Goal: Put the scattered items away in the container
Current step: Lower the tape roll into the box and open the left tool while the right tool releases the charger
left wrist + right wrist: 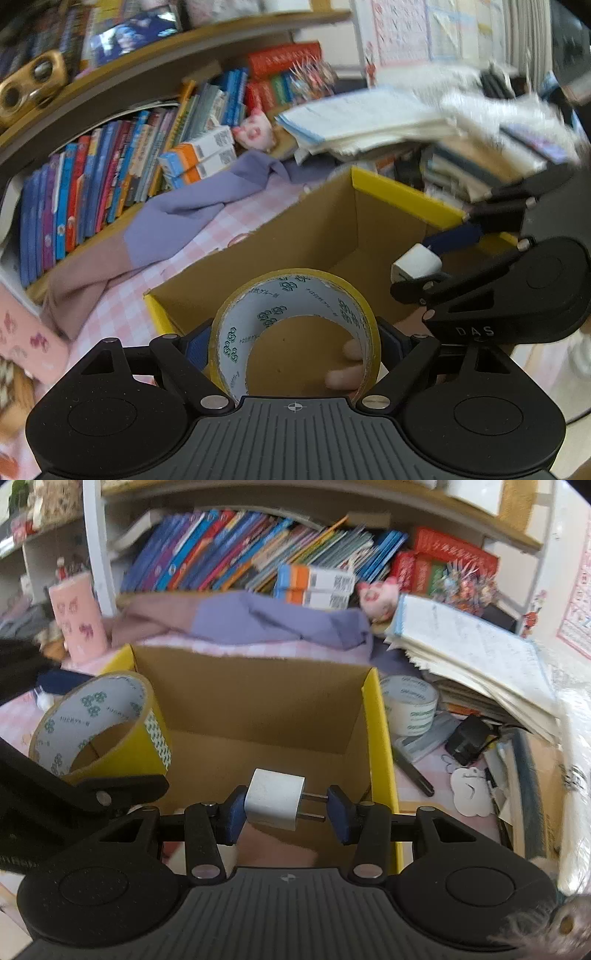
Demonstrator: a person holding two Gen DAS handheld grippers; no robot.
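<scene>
Gripped between the left gripper (295, 349) pads: yellow packing tape roll (295, 332), over the cardboard box (332, 229) near edge. Pinched endwise in the right gripper (286, 808): white plug adapter (275, 799), above the box floor. Best released low, apart, prongs clear.

paper stack (388, 114) motion-blurred; tape roll (295, 332) hides left fingers.
</scene>
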